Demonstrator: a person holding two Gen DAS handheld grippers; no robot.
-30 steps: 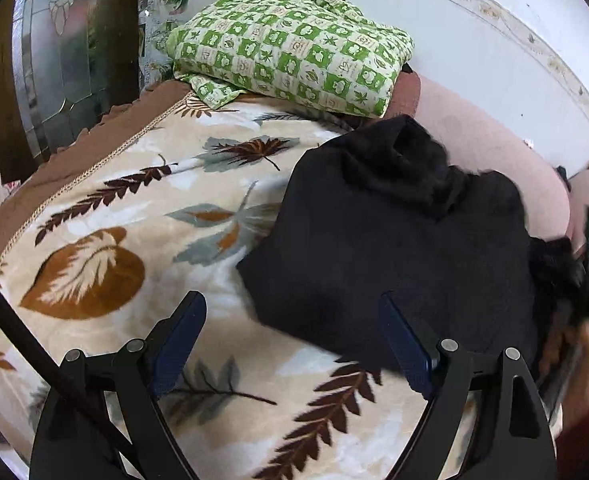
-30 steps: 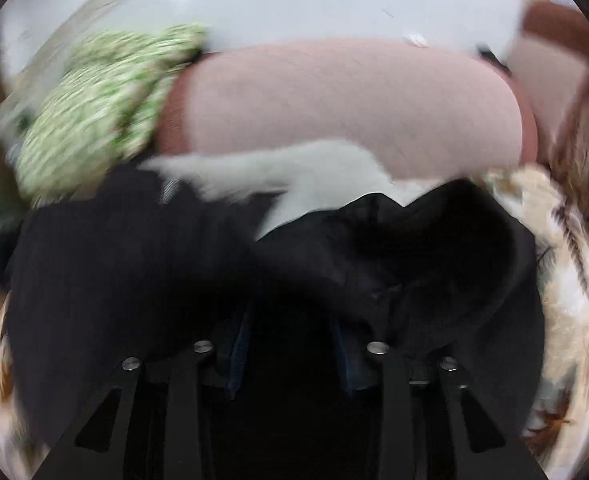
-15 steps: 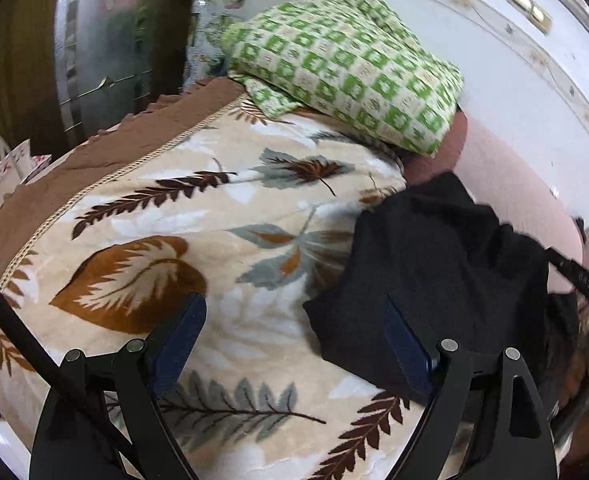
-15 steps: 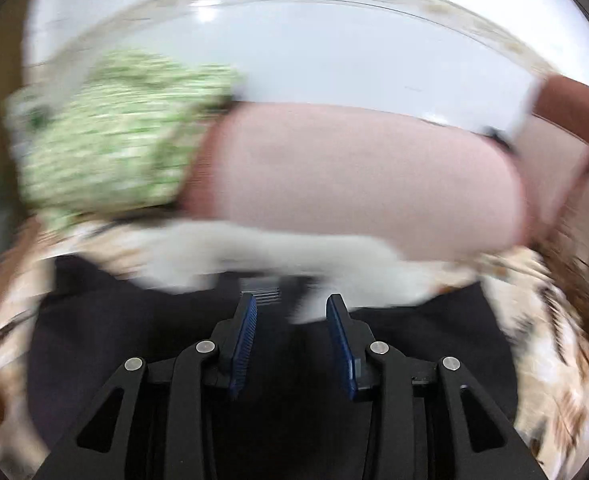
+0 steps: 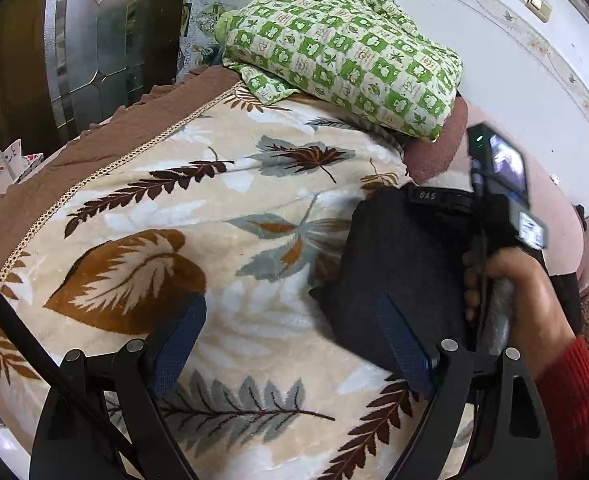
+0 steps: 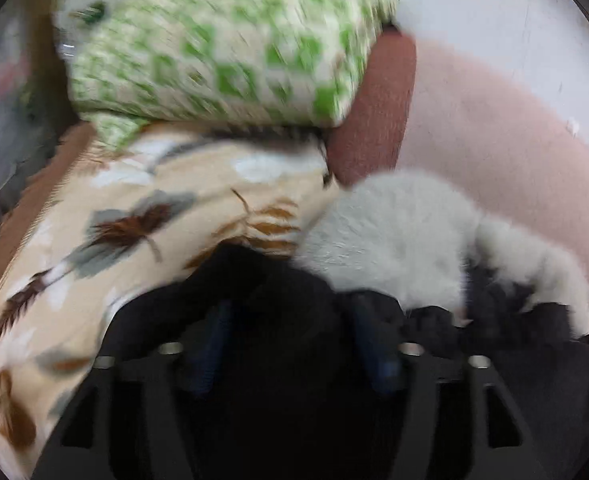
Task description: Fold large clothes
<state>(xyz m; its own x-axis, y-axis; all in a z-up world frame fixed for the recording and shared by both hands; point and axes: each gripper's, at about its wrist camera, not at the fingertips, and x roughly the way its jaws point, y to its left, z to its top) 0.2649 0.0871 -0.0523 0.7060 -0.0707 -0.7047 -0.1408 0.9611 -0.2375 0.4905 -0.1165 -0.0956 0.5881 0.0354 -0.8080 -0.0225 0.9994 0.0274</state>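
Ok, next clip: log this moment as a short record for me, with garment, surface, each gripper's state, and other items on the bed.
garment: black garment, bunched on the bed, white fleecy lining showing
surface: leaf-print blanket with brown border
left gripper: open, empty, over the blanket at the garment's edge
right gripper: blurred; black cloth around the fingers, grip cannot be told
other items: green checked pillow; pink cushion behind

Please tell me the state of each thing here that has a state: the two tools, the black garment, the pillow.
Left tool: open, holds nothing, above the blanket.
Right tool: blurred; black cloth between its fingers, grip unclear.
Black garment: partly folded, lying on the blanket.
Green pillow: lying at the bed's head, untouched.
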